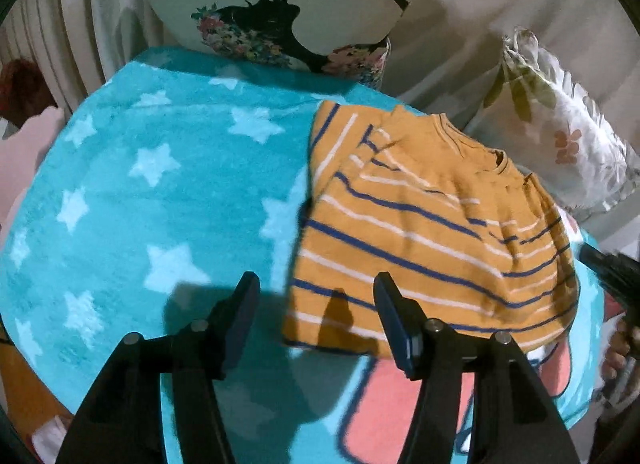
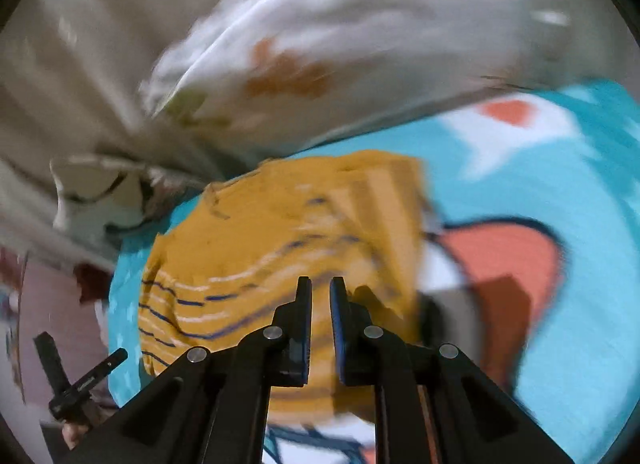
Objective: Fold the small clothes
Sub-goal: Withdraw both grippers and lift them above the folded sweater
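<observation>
Surface: turquoise star blanket (image 1: 152, 191) | striped orange T-shirt (image 1: 432, 240) lay folded, ahead-right of left gripper (image 1: 316, 296), jaws spread, empty | right gripper (image 2: 320, 296) directly over shirt, jaws nearly together, nothing pinched.

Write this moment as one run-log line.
shirt: partly folded, lying on blanket | left tongs: open, empty, over shirt's edge | right tongs: nearly shut, nothing visibly gripped
</observation>
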`<state>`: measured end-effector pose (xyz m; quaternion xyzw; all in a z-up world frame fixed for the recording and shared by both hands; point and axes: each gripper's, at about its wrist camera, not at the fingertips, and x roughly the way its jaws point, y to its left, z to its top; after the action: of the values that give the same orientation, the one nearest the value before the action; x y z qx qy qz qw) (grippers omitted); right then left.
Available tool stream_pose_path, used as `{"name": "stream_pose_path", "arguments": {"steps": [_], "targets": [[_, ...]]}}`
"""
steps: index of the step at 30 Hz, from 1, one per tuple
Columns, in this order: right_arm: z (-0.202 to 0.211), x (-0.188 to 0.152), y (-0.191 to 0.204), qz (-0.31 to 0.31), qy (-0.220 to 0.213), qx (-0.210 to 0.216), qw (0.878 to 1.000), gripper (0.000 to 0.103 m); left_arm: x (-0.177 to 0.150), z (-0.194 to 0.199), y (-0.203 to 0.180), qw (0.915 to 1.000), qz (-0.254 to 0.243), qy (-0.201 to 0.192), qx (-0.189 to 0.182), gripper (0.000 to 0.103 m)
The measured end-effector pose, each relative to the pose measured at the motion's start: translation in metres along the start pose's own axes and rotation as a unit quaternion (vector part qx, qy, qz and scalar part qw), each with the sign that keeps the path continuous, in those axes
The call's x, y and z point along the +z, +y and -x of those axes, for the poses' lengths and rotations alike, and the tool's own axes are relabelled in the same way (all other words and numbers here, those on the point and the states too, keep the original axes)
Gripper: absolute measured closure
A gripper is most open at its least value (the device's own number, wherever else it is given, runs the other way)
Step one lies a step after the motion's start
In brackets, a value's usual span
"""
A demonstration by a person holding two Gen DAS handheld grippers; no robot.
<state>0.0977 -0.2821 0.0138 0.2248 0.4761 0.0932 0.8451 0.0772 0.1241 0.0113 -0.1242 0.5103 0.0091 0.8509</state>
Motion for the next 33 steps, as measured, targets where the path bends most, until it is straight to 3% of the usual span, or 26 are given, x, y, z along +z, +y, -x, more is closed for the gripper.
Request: {"name": "stream_pose_path", "arguments": {"steps": [4,7,10,11,13,15,21,23,25,27,30,33], "targets": [[-0.064,0.033,0.012,0.007,0.024,-0.026,0.999,0.089,-0.009,-0.005,-0.008,0.9998,0.018,0.003,0.008,0.045],[-0.098,0.056,-0.009,-0.031,0.041,-0.08,0.995,0.092,-0.024,0.0,-0.008,0.9994,0.028,0.004,0.019,0.045],[-0.097,0.072,-0.033,-0.09,0.034,-0.057,0.994,0.094,-0.039,0.0,-0.002,0.9978,0.057,0.014,0.03,0.045],[-0.091,0.074,-0.035,-0.097,0.025,-0.064,0.993,0.091,-0.045,0.001,-0.001,0.997,0.068,0.018,0.033,0.045],[-0.073,0.076,-0.036,-0.082,0.002,-0.104,0.991,0.074,-0.059,0.002,-0.002,0.9959,0.081,0.028,0.029,0.044],[-0.064,0.077,-0.033,-0.071,0.0,-0.117,0.991,0.069,-0.07,0.0,-0.004,0.9951,0.084,0.046,0.028,0.044],[-0.024,0.034,-0.026,-0.066,0.023,-0.129,0.989,0.068,-0.089,0.024,-0.007,0.9935,0.097,0.026,0.053,0.044],[0.002,0.017,-0.015,-0.06,0.001,-0.098,0.993,0.066,-0.09,0.026,-0.006,0.993,0.098,0.02,0.063,0.044],[0.032,0.0,-0.004,-0.045,-0.043,-0.089,0.994,0.052,-0.089,0.027,-0.011,0.9936,0.088,0.011,0.07,0.044],[0.05,-0.013,0.003,-0.037,-0.072,-0.091,0.993,0.048,-0.086,0.033,-0.018,0.9944,0.072,-0.015,0.076,0.044],[0.067,-0.032,0.009,-0.037,-0.09,-0.093,0.991,0.048,-0.08,0.049,-0.035,0.9944,0.035,-0.06,0.08,0.044],[0.069,-0.052,0.012,-0.054,-0.086,-0.069,0.992,0.048,-0.072,0.05,-0.053,0.995,-0.002,-0.062,0.079,0.035]]}}
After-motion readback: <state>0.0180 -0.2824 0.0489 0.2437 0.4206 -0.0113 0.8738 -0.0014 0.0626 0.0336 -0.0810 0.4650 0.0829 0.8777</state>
